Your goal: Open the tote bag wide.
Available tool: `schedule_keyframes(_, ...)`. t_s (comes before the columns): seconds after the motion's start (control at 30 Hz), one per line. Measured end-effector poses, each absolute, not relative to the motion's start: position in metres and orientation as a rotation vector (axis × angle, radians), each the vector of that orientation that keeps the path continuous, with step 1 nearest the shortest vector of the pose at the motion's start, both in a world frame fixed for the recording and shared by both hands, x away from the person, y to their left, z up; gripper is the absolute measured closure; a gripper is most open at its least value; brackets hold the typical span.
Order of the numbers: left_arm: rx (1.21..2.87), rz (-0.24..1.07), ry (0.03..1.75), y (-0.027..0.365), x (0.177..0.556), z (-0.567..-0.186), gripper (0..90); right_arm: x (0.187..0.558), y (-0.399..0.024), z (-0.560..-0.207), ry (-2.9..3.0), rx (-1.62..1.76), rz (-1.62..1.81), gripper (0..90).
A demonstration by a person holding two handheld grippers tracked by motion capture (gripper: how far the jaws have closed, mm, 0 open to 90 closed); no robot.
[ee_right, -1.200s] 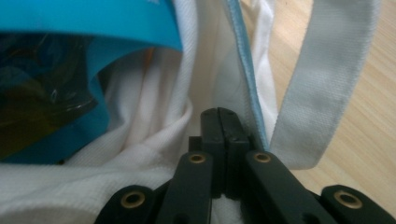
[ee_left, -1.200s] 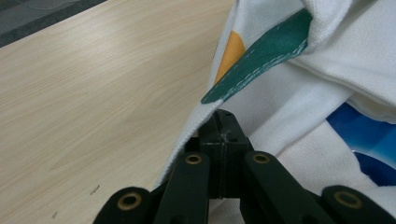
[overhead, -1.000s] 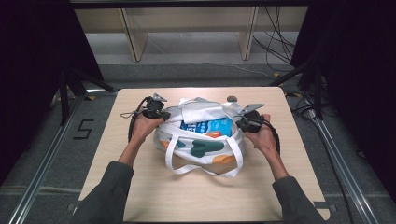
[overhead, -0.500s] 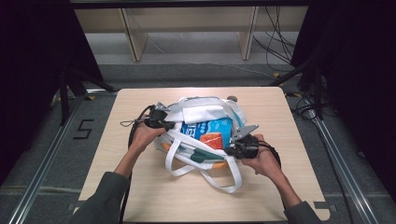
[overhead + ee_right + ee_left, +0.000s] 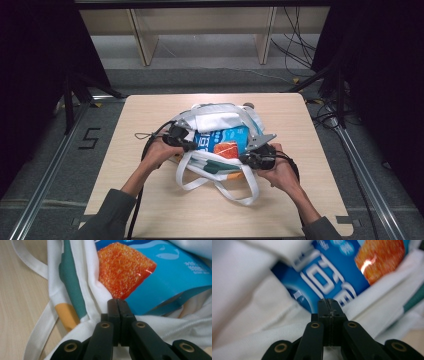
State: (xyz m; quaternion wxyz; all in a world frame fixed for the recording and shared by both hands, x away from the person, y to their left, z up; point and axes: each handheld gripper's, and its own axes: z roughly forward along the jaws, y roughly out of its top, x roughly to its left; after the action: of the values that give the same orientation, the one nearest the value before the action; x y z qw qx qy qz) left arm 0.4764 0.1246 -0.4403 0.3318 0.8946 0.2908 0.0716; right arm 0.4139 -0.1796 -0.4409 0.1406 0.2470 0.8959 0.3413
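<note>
High view: nearest the person, the loose handle straps [image 5: 220,187] of the white tote bag [image 5: 222,120] are spread across the table [image 5: 150,210]. Just beyond them, the bag's near rim is pinched at either end: the left gripper [image 5: 192,146] and the right gripper [image 5: 245,159] are each seen with jaws pressed together on white fabric. Compared with a second ago, the right gripper has been drawn back toward the person and the left one slightly too, so the mouth has been pulled wider and lower. Farther in, the blue snack packet [image 5: 222,140] with its orange picture is now exposed more fully, which suggests it can be reached or slid out. At the far side, folded white cloth [image 5: 215,121] lies over the bag.
</note>
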Motion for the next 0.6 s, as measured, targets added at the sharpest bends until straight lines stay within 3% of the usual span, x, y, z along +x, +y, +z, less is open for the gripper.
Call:
schedule_keyframes(0.03,2.326,0.118,0.791,0.13,0.466,-0.451,89.4,0.414,-0.18,-0.442,2.589,0.716,0.989,90.0)
schedule_keyframes(0.23,2.375,0.152,0.748,0.133,0.45,-0.457,89.5,0.421,-0.175,-0.438,2.575,0.707,0.96,90.0)
schedule_keyframes(0.4,2.283,0.221,0.769,0.13,0.452,-0.451,86.8,0.432,-0.174,-0.426,2.495,0.728,1.062,90.0)
schedule_keyframes(0.47,2.2,0.304,0.797,0.13,0.464,-0.435,85.8,0.451,-0.169,-0.415,2.458,0.734,1.063,90.0)
schedule_keyframes(0.6,2.186,0.328,0.836,0.125,0.48,-0.428,84.9,0.478,-0.16,-0.411,2.419,0.768,1.075,90.0)
